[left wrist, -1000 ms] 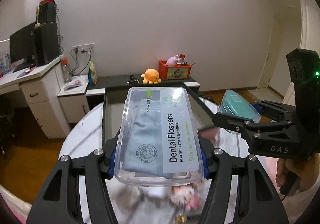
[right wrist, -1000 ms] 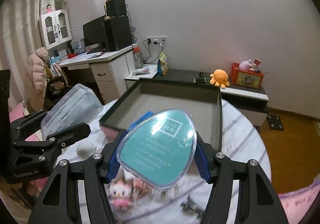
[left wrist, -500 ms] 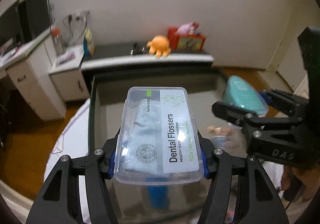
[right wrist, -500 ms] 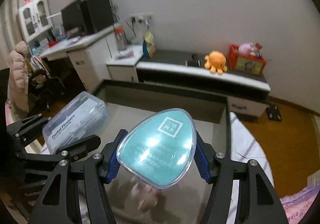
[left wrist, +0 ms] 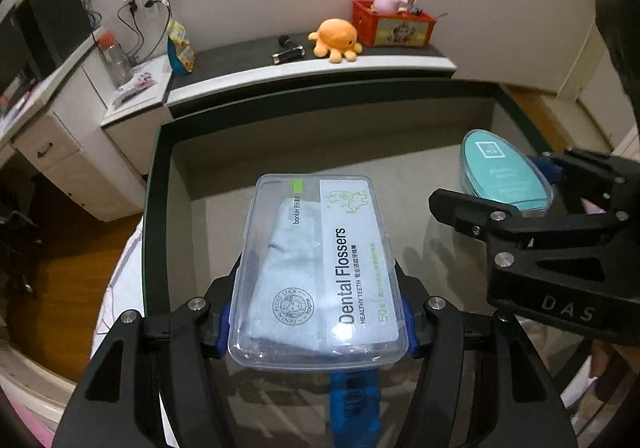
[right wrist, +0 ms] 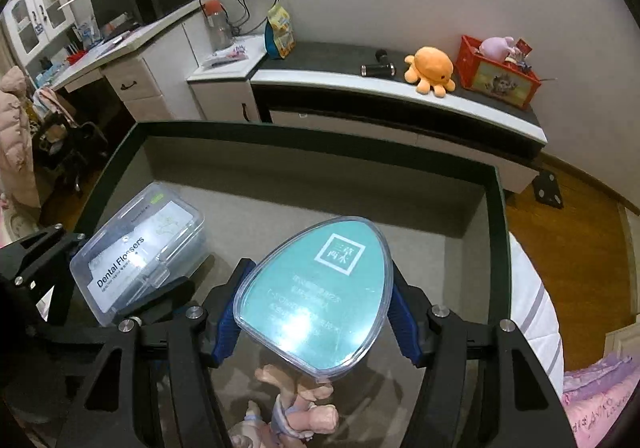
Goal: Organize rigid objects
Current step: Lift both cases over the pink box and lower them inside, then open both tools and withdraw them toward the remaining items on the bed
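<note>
Comparing with a second ago: we now hold both loads over the tray point(left wrist: 156, 208), left claw point(left wrist: 316, 324) clamping the flosser box point(left wrist: 320, 268), right claw point(right wrist: 312, 316) clamping the teal case point(right wrist: 316, 296); release comes next.

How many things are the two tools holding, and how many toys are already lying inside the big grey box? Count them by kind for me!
Clear flosser boxes: 1, the Dental Flossers box in the left tool.
Teal egg-shaped cases: 1, the teal case in the right tool.
Blue objects in the grey box: 1, the blue object.
Small figures in the box: 1, the pinkish figure.
Total: 4
</note>
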Available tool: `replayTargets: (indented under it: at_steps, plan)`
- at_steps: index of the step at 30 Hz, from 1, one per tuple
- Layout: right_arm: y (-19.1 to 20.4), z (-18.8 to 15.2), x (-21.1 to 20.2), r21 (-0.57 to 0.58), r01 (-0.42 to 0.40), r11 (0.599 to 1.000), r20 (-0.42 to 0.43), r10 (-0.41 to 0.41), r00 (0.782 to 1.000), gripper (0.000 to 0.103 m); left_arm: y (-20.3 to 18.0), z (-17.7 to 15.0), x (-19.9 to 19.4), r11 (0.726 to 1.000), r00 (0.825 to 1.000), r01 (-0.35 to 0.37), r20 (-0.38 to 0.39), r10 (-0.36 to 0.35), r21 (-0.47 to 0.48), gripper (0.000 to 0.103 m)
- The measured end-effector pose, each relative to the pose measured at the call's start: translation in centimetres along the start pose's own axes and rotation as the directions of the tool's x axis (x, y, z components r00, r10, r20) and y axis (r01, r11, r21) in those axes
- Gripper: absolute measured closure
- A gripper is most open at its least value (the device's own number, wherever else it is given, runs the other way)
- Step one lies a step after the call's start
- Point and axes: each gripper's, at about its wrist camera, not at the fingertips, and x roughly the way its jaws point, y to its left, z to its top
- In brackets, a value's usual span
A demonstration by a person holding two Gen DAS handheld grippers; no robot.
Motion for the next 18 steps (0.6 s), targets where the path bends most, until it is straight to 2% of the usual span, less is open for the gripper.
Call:
replayTargets:
  at_steps: [5, 8, 10, 15, 18]
  plan:
    - [0.4, 0.1, 0.3, -0.018, 0.006, 1.0, -0.011, -0.006, 1.0, 0.039, -0.2, 0.2, 0.2, 1.0, 1.0, 0.004, -0.007, -0.003, 0.008, 0.041]
    - [0.6, 0.1, 0.4, -0.025, 0.013, 1.0, -0.021, -0.014, 1.0, 0.039, -0.3, 0.2, 0.2, 1.0, 1.0, -0.005, -0.014, 0.005, 0.018, 0.036]
    - [0.4, 0.2, 0.5, -0.015, 0.011, 1.0, -0.024, -0.011, 1.0, 0.039, 0.0, 0.2, 0.2, 1.0, 1.0, -0.017, -0.02, 0.017, 0.004, 0.028]
    - [0.1, 0.2, 0.6, 0.0, 0.018, 1.0, -0.031, -0.018, 0.999, 0.039, 0.4, 0.1, -0.2, 1.0, 1.0, 0.001, -0.011, -0.002, -0.019, 0.018]
    - [0.2, 0.0, -0.2, -0.001, 0.001, 1.0, 0.008, -0.001, 1.0, 0.037, 0.6, -0.2, -1.0, 1.0, 1.0, -0.006, 0.007, 0.006, -0.026, 0.014]
